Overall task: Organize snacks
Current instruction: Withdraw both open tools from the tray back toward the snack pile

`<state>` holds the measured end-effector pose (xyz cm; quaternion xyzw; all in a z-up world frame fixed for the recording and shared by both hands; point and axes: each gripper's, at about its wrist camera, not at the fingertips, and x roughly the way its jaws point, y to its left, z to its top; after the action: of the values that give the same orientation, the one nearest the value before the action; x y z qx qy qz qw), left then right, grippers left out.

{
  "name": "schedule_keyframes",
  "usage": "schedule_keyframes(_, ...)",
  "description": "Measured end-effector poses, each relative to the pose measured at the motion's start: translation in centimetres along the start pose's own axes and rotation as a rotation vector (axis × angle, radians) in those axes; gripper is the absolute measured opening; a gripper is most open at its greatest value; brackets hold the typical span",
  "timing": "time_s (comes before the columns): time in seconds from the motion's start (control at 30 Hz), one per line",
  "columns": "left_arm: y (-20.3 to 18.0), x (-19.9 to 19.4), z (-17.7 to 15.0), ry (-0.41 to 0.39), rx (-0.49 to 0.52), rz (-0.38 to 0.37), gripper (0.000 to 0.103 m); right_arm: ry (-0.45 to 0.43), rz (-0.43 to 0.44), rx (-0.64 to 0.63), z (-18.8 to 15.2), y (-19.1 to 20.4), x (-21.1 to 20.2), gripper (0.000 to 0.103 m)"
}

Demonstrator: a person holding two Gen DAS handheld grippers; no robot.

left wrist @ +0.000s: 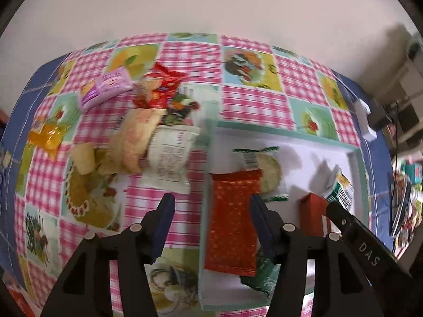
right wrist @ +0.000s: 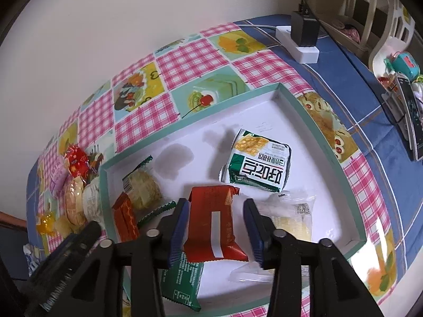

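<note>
A shallow white tray with a teal rim point(right wrist: 317, 132) lies on the checked tablecloth. My right gripper point(right wrist: 216, 216) hangs open over it, and a red packet point(right wrist: 211, 222) lies flat between the pads with a gap on its right side. A green-and-white packet point(right wrist: 257, 162), a pale round cake point(right wrist: 142, 187), a dark green packet point(right wrist: 182, 277) and a clear packet point(right wrist: 290, 216) also lie inside. My left gripper point(left wrist: 211, 211) is open above the tray's left wall, over an orange-red dotted packet point(left wrist: 232, 224) that no pad presses.
A heap of loose snacks sits left of the tray: a white packet point(left wrist: 169, 158), a beige one point(left wrist: 134, 137), a red one point(left wrist: 161, 84), a pink one point(left wrist: 105, 87), a yellow candy point(left wrist: 47, 134). A power strip with a charger point(right wrist: 304, 42) lies at the far right.
</note>
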<state>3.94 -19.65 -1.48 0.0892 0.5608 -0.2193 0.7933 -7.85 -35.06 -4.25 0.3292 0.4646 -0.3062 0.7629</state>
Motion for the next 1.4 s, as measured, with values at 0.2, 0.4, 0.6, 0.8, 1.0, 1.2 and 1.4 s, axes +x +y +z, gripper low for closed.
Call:
schedule_keyframes(0.2, 2.6, -0.1, 0.4, -0.02, -0.067, 0.077, 0.076, -0.004, -0.013, -0.074, -0.4, 1.5, 0.2, 0.071)
schedule_keyframes(0.4, 4.2, -0.2, 0.5, -0.05, -0.102, 0.133, 0.099, -0.042, -0.01, -0.129, -0.8, 2.8, 0.0, 0.103)
schedule_keyframes(0.6, 4.8, 0.0, 0.6, -0.059, -0.096, 0.122, 0.1, -0.058, -0.03, -0.164, -1.1, 3.7, -0.1, 0.103)
schedule_keyframes(0.8, 5.3, -0.6, 0.8, -0.071, -0.132, 0.137, 0.099, -0.049, -0.04, -0.189, -1.1, 4.2, 0.0, 0.103)
schedule_keyframes(1.0, 6.9, -2.1, 0.9, -0.131, -0.194, 0.151, 0.099, -0.029, -0.029, -0.198, -1.3, 4.6, 0.2, 0.103)
schedule_keyframes(1.2, 10.0, -3.0, 0.8, -0.134, -0.281, 0.18, 0.099, -0.036, -0.012, -0.234, -2.0, 6.4, -0.3, 0.103)
schedule_keyframes(1.4, 14.2, -2.4, 0.4, -0.058, -0.325, 0.31, 0.099, -0.019, 0.029, -0.336, -3.9, 9.9, -0.1, 0.103)
